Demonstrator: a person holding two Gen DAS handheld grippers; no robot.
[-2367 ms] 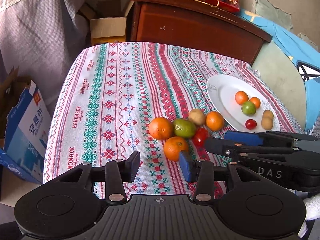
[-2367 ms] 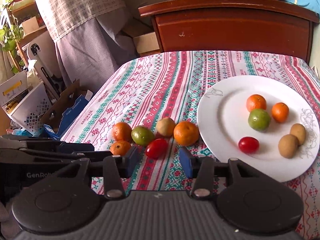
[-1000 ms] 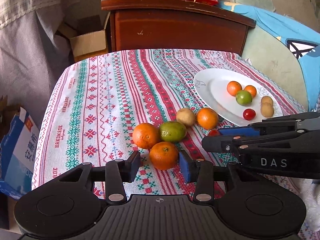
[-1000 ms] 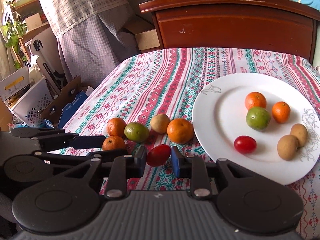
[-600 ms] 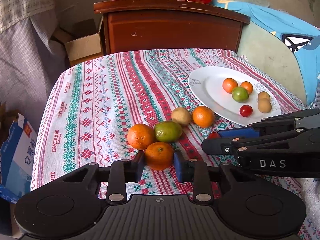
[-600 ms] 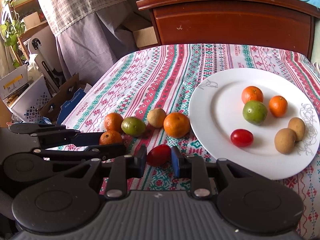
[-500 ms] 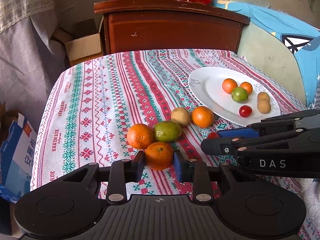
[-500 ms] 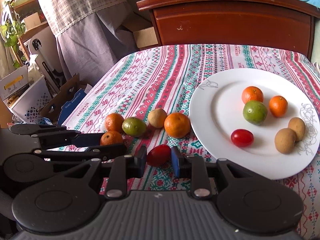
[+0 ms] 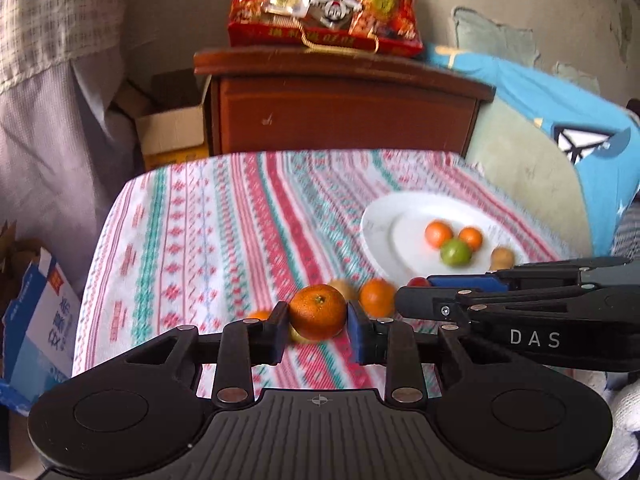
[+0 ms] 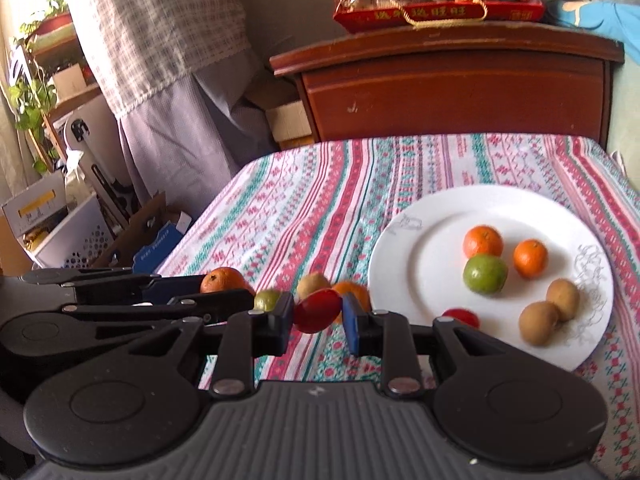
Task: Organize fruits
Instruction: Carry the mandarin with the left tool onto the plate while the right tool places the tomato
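Note:
My left gripper [image 9: 318, 326] is shut on an orange tangerine [image 9: 318, 311] and holds it above the patterned tablecloth. My right gripper [image 10: 317, 320] is shut on a red cherry tomato [image 10: 317, 310], also lifted off the cloth. The white plate [image 10: 420, 248] at the right holds two tangerines, a green lime [image 10: 485, 273], two brown kiwis and a red tomato [image 10: 460, 316]. On the cloth lie a tangerine [image 10: 349, 291], a kiwi [image 10: 312, 283] and a lime [image 10: 267, 299]. In the left wrist view the right gripper [image 9: 412, 291] lies to the right, over the plate's [image 9: 380, 232] near edge.
A dark wooden cabinet [image 9: 344, 116] stands behind the table with a red snack bag [image 9: 324, 4] on top. Cardboard boxes [image 9: 172, 132] and a blue box [image 9: 36, 320] sit off the table's left side. A blue cushion [image 9: 560, 120] lies at the right.
Both grippers have risen, lifting the tangerine and the cherry tomato off the cloth. The views now look more level across the table.

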